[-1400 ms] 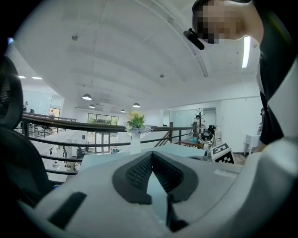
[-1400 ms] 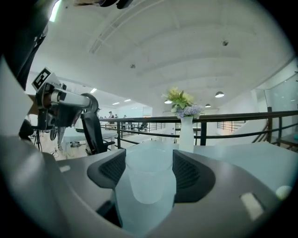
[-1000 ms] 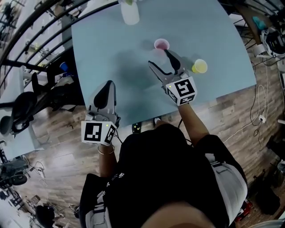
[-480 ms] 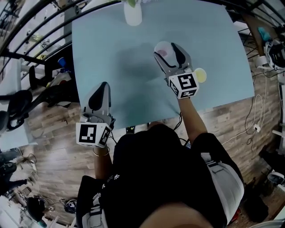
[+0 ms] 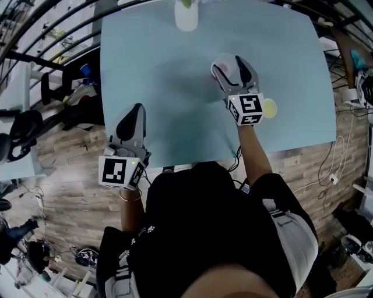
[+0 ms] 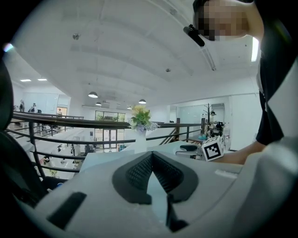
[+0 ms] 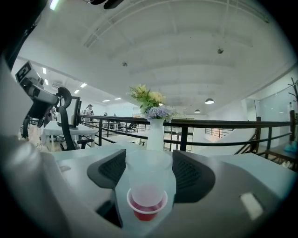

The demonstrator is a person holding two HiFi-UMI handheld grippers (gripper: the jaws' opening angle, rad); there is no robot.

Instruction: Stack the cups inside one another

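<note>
A translucent cup with a pink-red bottom stands upright on the pale blue table. My right gripper has one jaw on each side of it. In the right gripper view the cup fills the gap of the open right gripper, and I cannot tell whether the pads touch it. A yellow cup stands on the table just right of the right gripper's marker cube. My left gripper hovers at the table's near left edge. In its own view the left gripper is shut and holds nothing.
A white vase of flowers stands at the table's far edge, straight beyond the cup. Black railings and a chair lie left of the table. Cables trail on the wood floor at right.
My right gripper has moved forward across the table, and the pink-bottomed cup now stands between its jaws. The jaws stayed equally wide. The left gripper shifted only slightly.
</note>
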